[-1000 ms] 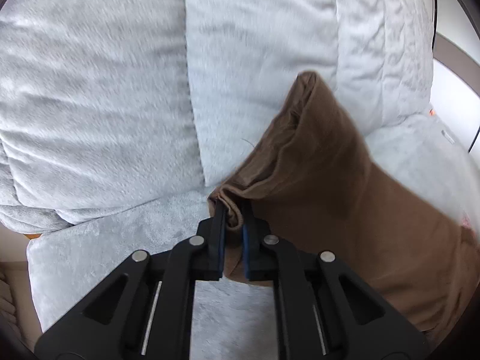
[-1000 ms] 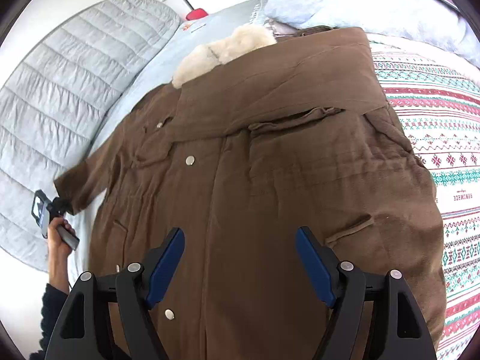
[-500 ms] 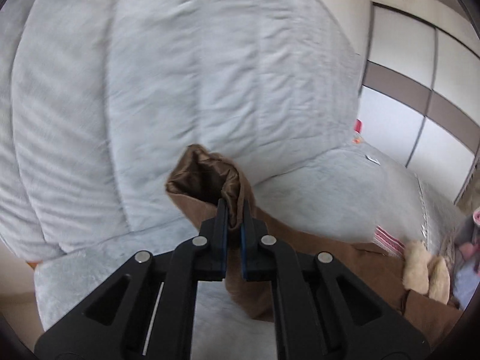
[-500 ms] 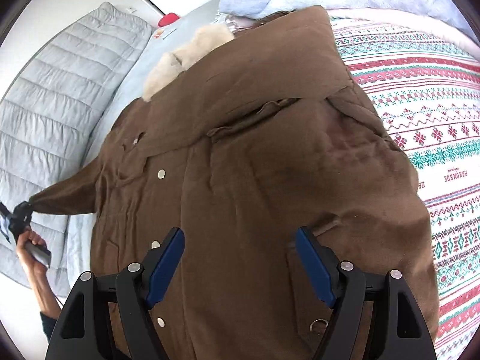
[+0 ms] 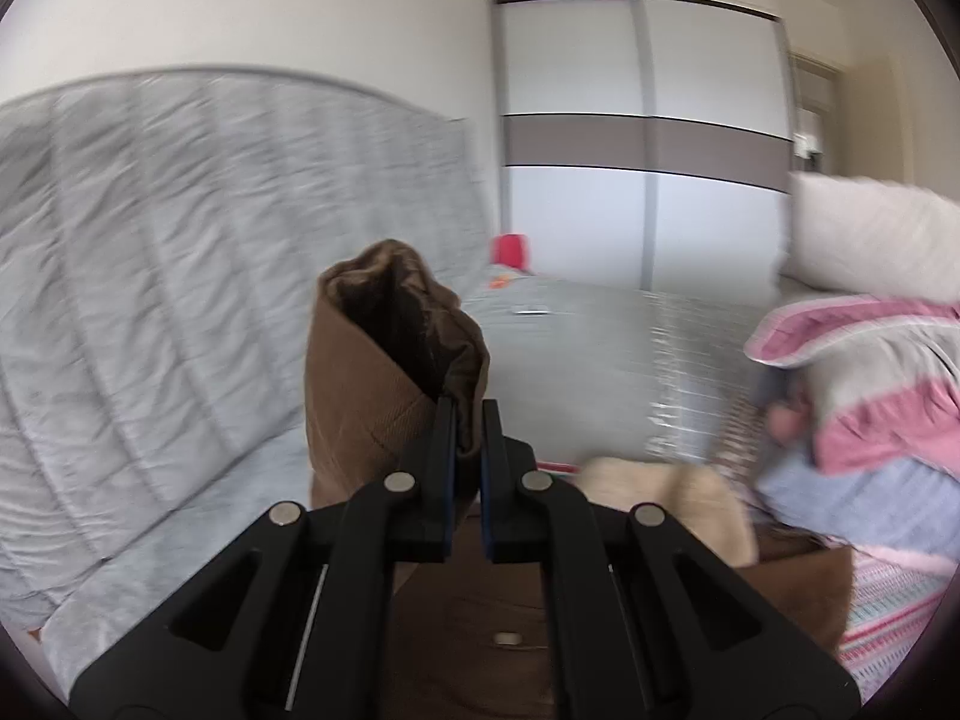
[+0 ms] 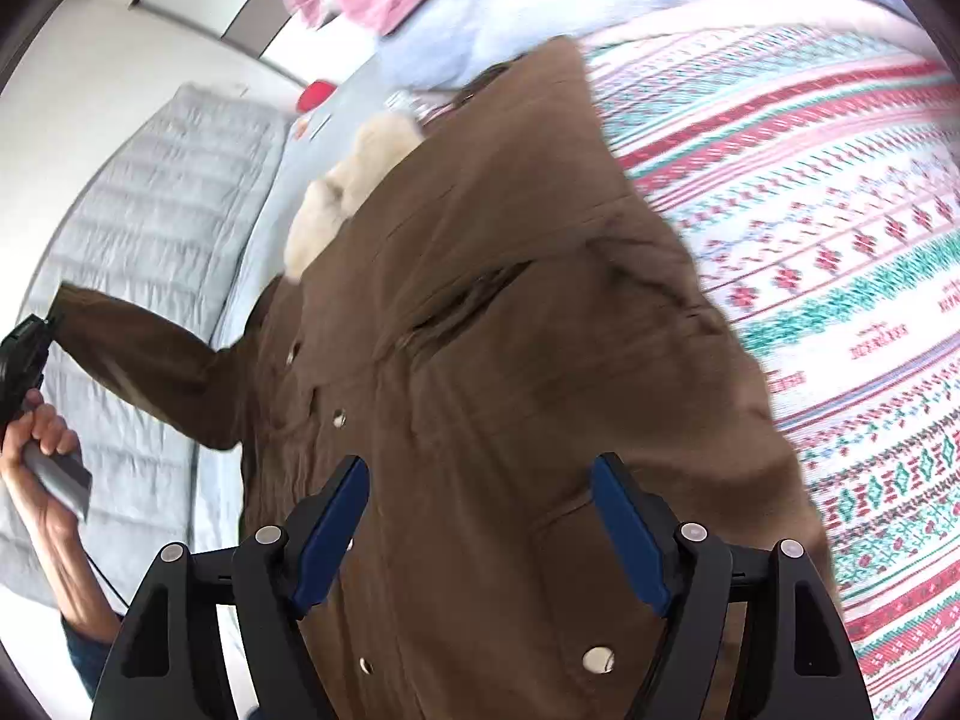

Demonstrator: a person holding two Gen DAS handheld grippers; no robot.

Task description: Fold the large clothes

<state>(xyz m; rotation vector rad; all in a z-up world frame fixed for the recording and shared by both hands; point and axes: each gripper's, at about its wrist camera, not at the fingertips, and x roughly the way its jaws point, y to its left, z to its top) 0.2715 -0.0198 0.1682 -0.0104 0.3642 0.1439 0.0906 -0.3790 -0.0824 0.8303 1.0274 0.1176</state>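
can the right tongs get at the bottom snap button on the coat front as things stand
Probably yes. The right tongs hang open over the brown coat, and the snap button lies bare just beneath them, with nothing covering it.

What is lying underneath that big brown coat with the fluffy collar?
Beside the brown padded coat show a patterned red, white and green blanket and a grey bed cover; what lies directly beneath is hidden.

Brown coat (image 6: 510,360) lies on seemingly patterned bed (image 6: 840,240).

Brown coat (image 6: 492,360) with cream fur collar (image 6: 342,192) flat on bed, one sleeve (image 5: 384,360) raised.
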